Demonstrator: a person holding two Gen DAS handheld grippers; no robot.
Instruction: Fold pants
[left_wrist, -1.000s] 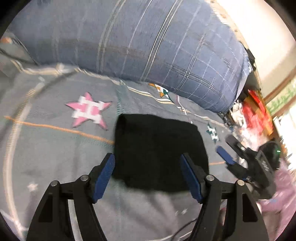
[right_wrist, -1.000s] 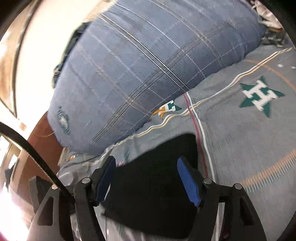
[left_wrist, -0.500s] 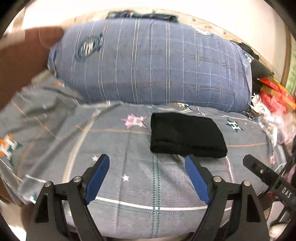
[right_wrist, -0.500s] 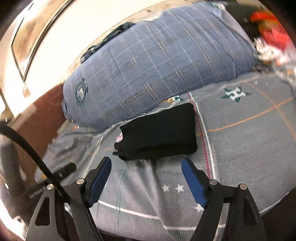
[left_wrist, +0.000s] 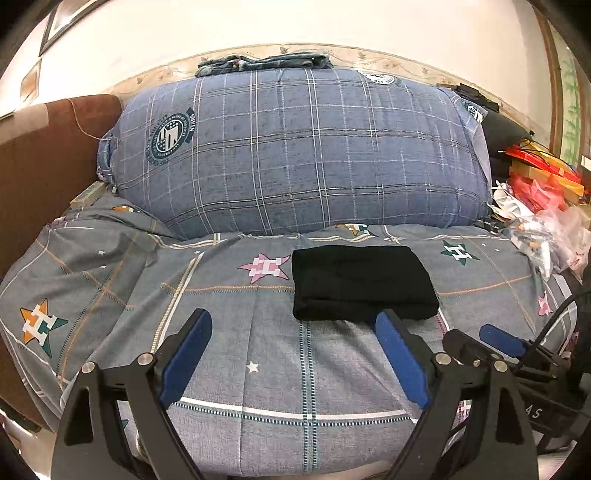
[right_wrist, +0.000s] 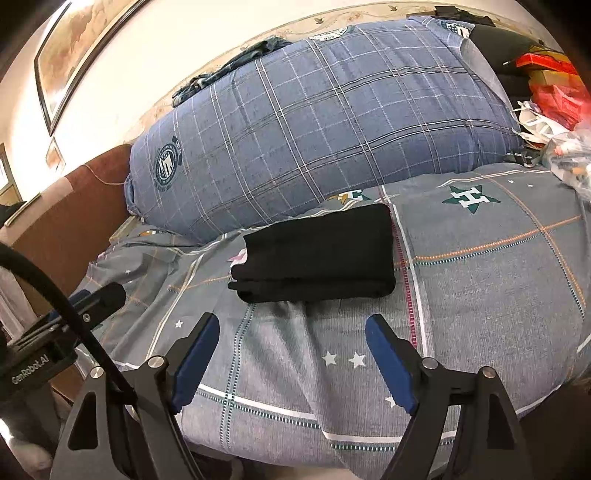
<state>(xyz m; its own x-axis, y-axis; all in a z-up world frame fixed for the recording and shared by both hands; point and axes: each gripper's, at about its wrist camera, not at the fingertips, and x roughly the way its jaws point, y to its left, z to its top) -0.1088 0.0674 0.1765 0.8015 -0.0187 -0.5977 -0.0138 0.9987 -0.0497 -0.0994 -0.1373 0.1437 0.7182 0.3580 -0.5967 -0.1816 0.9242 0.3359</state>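
Note:
The black pants (left_wrist: 360, 282) lie folded into a compact rectangle on the grey star-patterned bed sheet (left_wrist: 258, 354); they also show in the right wrist view (right_wrist: 317, 254). My left gripper (left_wrist: 293, 332) is open and empty, held back from the pants near the bed's front edge. My right gripper (right_wrist: 291, 339) is open and empty, also short of the pants. In the left wrist view the right gripper (left_wrist: 498, 345) shows at the lower right. In the right wrist view part of the left gripper (right_wrist: 92, 299) shows at the left.
A large blue plaid pillow (left_wrist: 295, 155) lies behind the pants, with a dark garment (left_wrist: 262, 62) on top. A brown headboard (left_wrist: 44, 158) stands at the left. Red bags and clutter (left_wrist: 543, 188) sit at the right. A black cable (right_wrist: 55, 291) crosses the right wrist view.
Both grippers have pulled back and up from the folded pants, which now lie farther away. Both stay open and empty. The pants have not moved.

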